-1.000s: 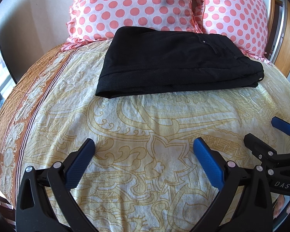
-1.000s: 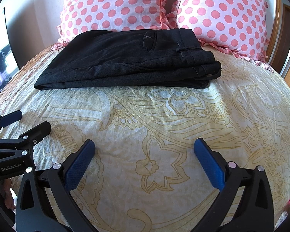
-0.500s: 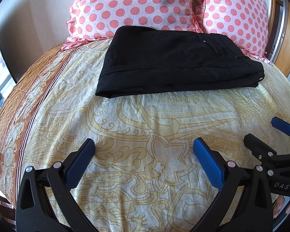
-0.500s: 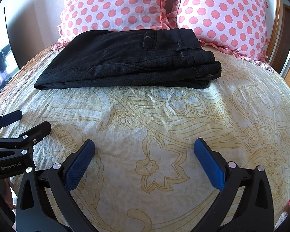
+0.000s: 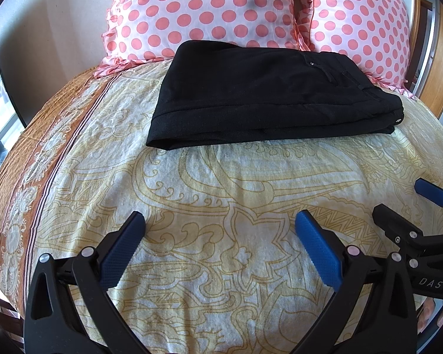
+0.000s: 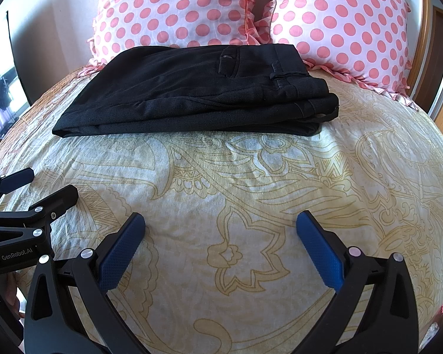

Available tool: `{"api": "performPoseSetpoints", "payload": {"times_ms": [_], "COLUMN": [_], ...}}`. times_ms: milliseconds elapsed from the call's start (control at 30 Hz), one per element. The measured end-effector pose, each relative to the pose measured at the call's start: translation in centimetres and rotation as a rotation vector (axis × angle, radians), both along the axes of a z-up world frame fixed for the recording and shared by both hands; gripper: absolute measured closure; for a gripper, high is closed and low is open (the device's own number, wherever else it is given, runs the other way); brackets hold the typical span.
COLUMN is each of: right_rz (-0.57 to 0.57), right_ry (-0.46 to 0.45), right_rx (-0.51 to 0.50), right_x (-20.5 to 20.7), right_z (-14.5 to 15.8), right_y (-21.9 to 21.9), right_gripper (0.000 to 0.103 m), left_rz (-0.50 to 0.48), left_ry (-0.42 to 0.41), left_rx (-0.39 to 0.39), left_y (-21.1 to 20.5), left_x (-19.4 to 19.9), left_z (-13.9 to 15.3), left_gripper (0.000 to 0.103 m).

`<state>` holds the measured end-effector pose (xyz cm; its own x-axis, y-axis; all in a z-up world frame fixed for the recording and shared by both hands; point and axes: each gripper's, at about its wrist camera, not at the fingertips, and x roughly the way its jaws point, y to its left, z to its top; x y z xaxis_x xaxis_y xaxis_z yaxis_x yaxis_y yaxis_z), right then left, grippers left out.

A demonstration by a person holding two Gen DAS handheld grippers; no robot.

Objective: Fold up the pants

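Black pants (image 5: 265, 97) lie folded into a flat rectangle on the bed, just in front of the pillows, with the waistband at the right; they also show in the right wrist view (image 6: 200, 91). My left gripper (image 5: 220, 221) is open and empty, well short of the pants over the bedspread. My right gripper (image 6: 220, 221) is open and empty too, at about the same distance. Each gripper shows at the edge of the other's view: the right one (image 5: 398, 206) and the left one (image 6: 38, 187).
Two pink-dotted white pillows (image 5: 209, 14) (image 6: 339, 20) lean at the head of the bed. A yellow paisley bedspread (image 6: 251, 183) with an orange border (image 5: 29, 162) covers the bed. A wooden frame (image 5: 437, 59) stands at the right.
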<state>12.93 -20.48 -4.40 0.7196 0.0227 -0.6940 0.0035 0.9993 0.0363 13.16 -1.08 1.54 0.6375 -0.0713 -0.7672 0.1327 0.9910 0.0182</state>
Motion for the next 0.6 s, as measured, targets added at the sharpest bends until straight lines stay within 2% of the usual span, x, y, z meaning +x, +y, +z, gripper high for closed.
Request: {"api": "performPoseSetpoints", "payload": {"times_ms": [600], "right_rz": [-0.001], "right_ry": [0.0], "right_rx": [0.0], "right_x": [0.02], "right_z": [0.0], "right_y": [0.01], "right_gripper": [0.001], "left_rz": [-0.003], "left_ry": [-0.007], "left_rx": [0.0], "left_y": [-0.04], "left_x": [-0.06], "left_z": [0.03], "left_gripper": [0.002]}}
